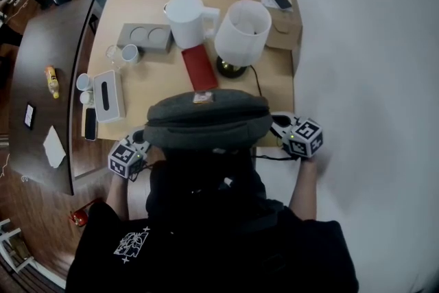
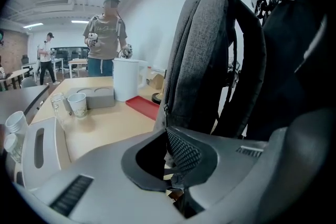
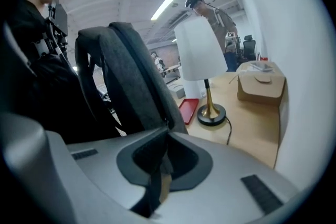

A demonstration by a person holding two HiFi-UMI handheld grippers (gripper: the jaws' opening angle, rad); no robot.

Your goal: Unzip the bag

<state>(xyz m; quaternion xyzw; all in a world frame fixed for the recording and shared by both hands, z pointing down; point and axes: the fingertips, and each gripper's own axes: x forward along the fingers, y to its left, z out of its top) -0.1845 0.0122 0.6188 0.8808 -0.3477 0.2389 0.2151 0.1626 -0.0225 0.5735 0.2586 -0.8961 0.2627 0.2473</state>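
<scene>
1. Locate bag (image 1: 206, 121) upright at near table (image 1: 147, 82) edge.
2. Note left gripper (image 2: 167, 129) clamped on bag's left side by zip (image 2: 169, 86); right gripper (image 3: 167, 131) clamped on right side.
3. Expect soft, light fabric; pinch beside zip.

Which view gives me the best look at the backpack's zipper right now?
Left gripper view: the zipper runs in plain sight down the side of the grey backpack. The head view shows only the backpack's top, the right gripper view its other side with the seam hard to trace.
</scene>
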